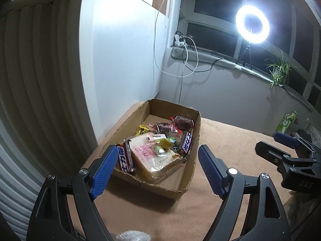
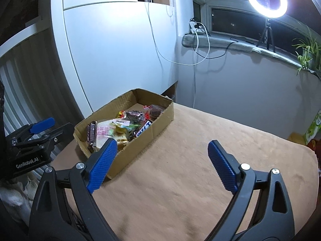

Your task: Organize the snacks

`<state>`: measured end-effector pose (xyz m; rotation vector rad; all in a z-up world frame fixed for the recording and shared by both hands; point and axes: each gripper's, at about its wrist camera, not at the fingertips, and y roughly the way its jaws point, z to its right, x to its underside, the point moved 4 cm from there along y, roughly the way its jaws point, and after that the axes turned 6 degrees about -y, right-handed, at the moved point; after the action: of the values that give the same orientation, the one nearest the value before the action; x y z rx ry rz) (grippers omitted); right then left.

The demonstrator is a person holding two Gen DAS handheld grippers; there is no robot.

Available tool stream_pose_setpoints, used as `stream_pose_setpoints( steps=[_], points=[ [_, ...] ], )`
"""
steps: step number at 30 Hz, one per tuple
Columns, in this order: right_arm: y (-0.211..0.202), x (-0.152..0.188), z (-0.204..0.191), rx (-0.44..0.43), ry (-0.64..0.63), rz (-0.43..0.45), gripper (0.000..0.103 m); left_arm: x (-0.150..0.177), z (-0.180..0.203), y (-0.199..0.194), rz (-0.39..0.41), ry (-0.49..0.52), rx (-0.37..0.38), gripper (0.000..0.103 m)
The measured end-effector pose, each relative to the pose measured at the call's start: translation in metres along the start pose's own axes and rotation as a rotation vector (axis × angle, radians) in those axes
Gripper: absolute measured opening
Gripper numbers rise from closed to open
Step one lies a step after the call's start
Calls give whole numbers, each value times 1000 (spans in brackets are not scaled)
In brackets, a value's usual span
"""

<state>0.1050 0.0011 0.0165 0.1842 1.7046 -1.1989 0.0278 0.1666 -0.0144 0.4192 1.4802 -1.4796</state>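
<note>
A shallow cardboard box (image 1: 197,138) (image 2: 160,118) sits on the tan table. It holds a wrapped bread pack (image 1: 152,160) (image 2: 104,134), two Snickers bars (image 1: 126,156) (image 1: 186,143), dark wrapped sweets (image 1: 183,121) (image 2: 134,114) and small candies. My left gripper (image 1: 157,154) is open and empty, hovering just in front of the box. My right gripper (image 2: 162,150) is open and empty, over the bare table to the right of the box. Each gripper also shows in the other's view: the right gripper (image 1: 280,142) and the left gripper (image 2: 40,128).
The tan tablecloth (image 2: 190,170) spreads to the right of the box. A white cabinet (image 2: 112,46) stands behind the box. A ring light (image 1: 252,24), cables and a plant (image 1: 279,70) are on the windowsill. A green carton (image 1: 285,121) stands at the table's far right.
</note>
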Motion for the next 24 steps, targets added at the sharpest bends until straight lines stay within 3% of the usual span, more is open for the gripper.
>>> stream_pose_setpoints(
  steps=[24],
  points=[
    [-8,15,15,43,23,-17,94,2,10,-10,6,16,-5,82]
  ],
)
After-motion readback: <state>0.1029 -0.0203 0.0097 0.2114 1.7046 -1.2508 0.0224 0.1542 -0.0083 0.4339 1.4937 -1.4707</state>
